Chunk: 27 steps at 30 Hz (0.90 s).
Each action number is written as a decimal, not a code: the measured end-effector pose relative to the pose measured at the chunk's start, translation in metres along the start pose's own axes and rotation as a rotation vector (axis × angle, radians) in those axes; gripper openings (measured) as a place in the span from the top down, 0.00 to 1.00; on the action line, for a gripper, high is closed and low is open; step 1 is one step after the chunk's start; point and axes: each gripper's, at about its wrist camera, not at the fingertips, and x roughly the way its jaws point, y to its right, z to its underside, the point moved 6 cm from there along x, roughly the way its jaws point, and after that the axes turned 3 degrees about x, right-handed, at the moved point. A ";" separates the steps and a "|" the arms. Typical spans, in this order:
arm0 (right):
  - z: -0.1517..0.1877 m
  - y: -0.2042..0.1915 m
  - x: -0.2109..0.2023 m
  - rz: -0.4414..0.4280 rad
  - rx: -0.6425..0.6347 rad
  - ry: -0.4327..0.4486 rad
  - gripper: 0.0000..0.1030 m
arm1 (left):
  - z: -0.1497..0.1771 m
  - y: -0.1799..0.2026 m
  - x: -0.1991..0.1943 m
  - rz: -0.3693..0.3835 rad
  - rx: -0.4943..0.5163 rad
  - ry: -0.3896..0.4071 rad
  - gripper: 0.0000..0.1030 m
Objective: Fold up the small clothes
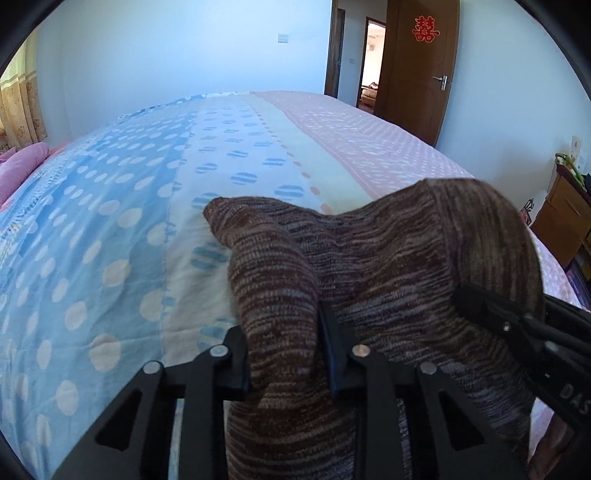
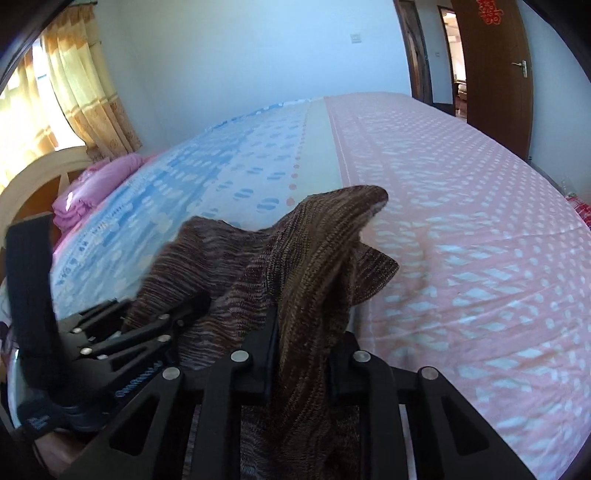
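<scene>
left gripper (image 1: 288, 354): fingers clamped on brown knit garment (image 1: 388, 258) | right gripper (image 2: 301, 354): fingers clamped on same garment

One brown knit garment (image 1: 388, 266), one bed (image 1: 122, 221) under one dotted sheet, one pink pillow (image 2: 92, 184), one curtain (image 2: 81, 92), one wooden door (image 1: 421, 66) with one red paper sign (image 1: 425, 28), one wall switch (image 1: 283, 37), one cabinet (image 1: 565, 218), two grippers: left (image 1: 286, 350), right (image 2: 303, 354).
</scene>
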 end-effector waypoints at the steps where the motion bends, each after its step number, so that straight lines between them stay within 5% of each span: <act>1: 0.000 -0.005 -0.010 -0.004 -0.002 0.016 0.80 | 0.000 0.001 -0.004 0.001 -0.004 0.003 0.72; 16: 0.022 -0.029 -0.146 0.016 0.001 0.195 0.80 | -0.003 0.044 -0.090 0.104 0.056 0.098 0.73; 27: 0.046 0.049 -0.222 0.137 0.094 0.252 0.80 | 0.002 0.147 -0.091 0.255 0.162 0.079 0.74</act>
